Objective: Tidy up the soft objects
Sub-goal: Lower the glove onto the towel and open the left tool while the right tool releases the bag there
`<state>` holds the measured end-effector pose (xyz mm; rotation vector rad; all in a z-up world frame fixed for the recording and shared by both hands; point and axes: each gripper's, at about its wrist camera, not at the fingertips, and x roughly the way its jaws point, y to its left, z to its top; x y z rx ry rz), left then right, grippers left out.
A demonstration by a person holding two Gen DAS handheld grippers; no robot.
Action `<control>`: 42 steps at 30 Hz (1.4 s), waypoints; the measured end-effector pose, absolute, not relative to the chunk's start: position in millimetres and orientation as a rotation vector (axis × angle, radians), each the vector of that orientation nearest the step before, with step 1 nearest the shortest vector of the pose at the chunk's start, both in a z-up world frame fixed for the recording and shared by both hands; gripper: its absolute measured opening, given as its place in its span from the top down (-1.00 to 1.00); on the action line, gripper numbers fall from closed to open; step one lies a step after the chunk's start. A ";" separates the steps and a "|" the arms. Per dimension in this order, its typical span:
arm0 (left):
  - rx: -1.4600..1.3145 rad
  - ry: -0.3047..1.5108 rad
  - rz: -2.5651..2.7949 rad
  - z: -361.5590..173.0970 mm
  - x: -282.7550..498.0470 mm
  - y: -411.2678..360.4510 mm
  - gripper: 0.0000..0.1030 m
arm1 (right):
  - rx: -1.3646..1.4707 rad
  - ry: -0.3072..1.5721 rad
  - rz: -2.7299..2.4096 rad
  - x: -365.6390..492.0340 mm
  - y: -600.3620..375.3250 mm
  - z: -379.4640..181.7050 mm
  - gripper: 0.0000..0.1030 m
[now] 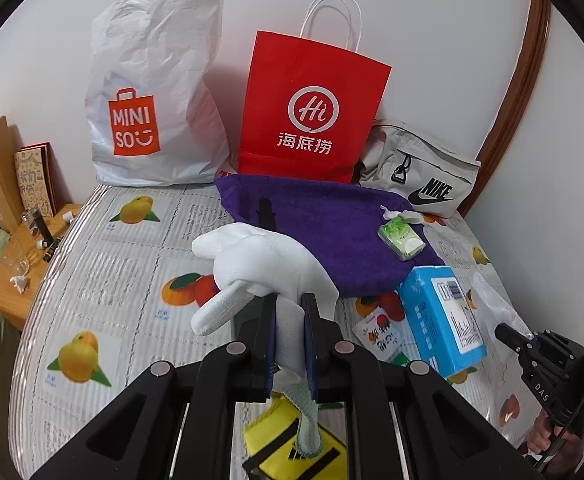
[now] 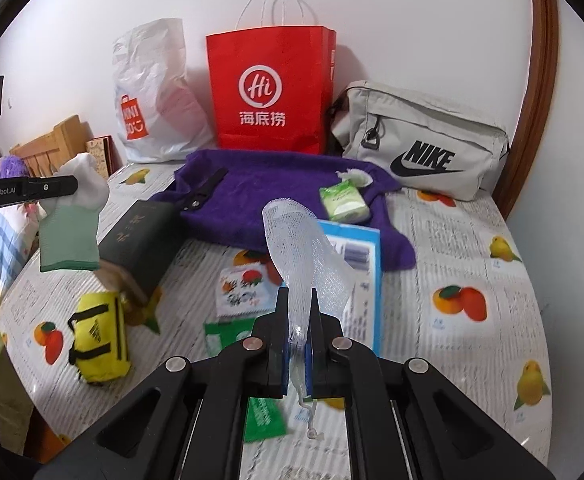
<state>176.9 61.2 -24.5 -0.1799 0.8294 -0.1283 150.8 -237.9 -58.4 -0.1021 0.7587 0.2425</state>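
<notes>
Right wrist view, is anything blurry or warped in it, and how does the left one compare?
Right wrist view: the blue box and packets near the tongs are motion-smeared, while the red bag stays fairly sharp; fisheye bends the wooden frame. Left wrist view: crisper overall, the white glove clear, same barrel curve, dark vignette corners.

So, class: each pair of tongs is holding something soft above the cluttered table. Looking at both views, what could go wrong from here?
1. The left tongs pinch the white glove only near its cuff; the rest hangs free and might snag or slip.
2. The right tongs grip a thin strip of the clear mesh bag, which could slide out.
3. The dangling glove could brush the yellow pouch or blue box when lowered.
</notes>
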 end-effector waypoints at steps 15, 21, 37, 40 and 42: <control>-0.174 0.859 -0.136 -35.7 244.5 55.1 0.77 | -0.112 0.743 0.240 226.9 -244.7 -56.9 0.89; -0.175 0.851 -0.138 -34.5 266.5 55.6 0.77 | -0.108 0.727 0.284 257.8 -234.5 -53.9 0.89; -0.224 0.909 -0.191 -58.6 345.9 39.0 0.77 | -0.144 0.813 0.365 336.1 -213.4 -82.4 0.88; -0.218 0.940 -0.214 -69.0 360.5 30.8 0.76 | -0.148 0.855 0.375 349.0 -210.4 -93.2 0.88; -0.213 0.970 -0.227 -77.7 369.1 25.4 0.76 | -0.156 0.879 0.376 355.9 -209.1 -100.0 0.87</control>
